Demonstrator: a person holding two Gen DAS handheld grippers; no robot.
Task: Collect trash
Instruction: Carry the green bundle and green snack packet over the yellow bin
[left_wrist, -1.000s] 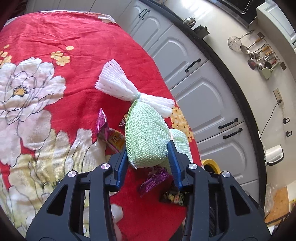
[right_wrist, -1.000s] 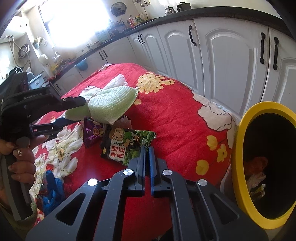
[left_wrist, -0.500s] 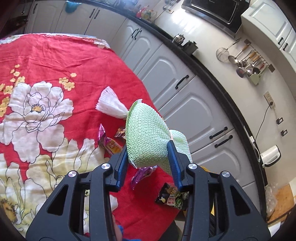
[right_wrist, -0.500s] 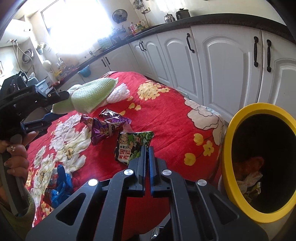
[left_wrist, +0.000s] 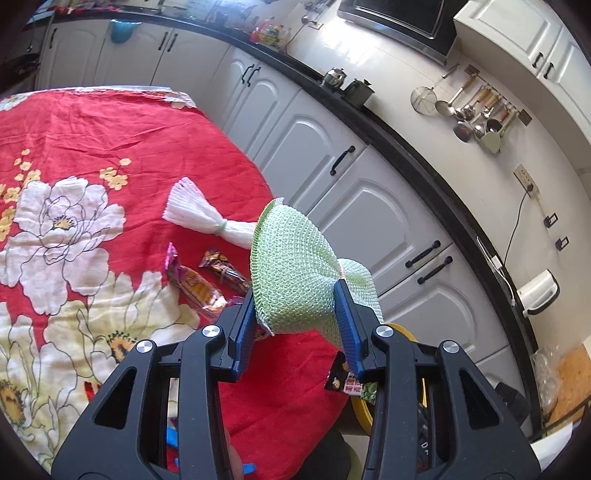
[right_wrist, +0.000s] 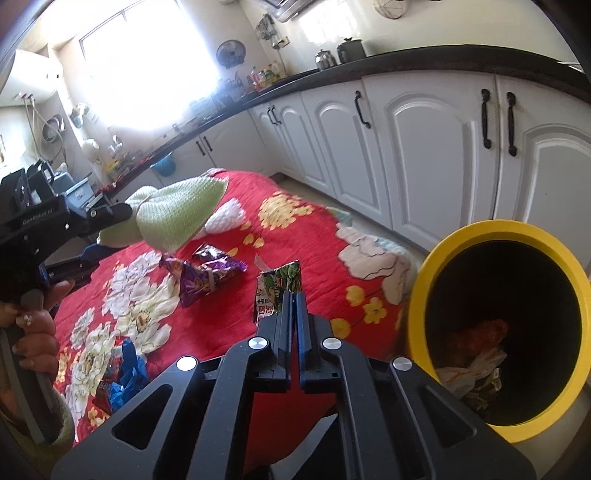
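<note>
My left gripper (left_wrist: 295, 291) is shut on a pale green foam net (left_wrist: 295, 266) and holds it in the air over the red flowered tablecloth (left_wrist: 110, 129). The right wrist view shows that gripper (right_wrist: 118, 230) at the left with the net (right_wrist: 177, 218) sticking out of it. My right gripper (right_wrist: 293, 295) is shut on a green snack wrapper (right_wrist: 275, 288), which stands up off the cloth. Just right of it is a black bin with a yellow rim (right_wrist: 417, 295), with trash inside. The same wrapper (left_wrist: 349, 384) shows at the table's edge in the left view.
On the cloth lie a white foam net (left_wrist: 195, 214), two snack wrappers (left_wrist: 192, 284), a purple wrapper (right_wrist: 203, 280) and a blue wrapper (right_wrist: 125, 373). White cabinets (right_wrist: 424, 147) run along the far side. A person's hand (right_wrist: 33, 332) grips the left tool.
Both grippers have risen. The green net came up off the white net and the wrappers. The green snack wrapper, flat on the cloth before, now hangs upright from the right fingertips, closer to the bin.
</note>
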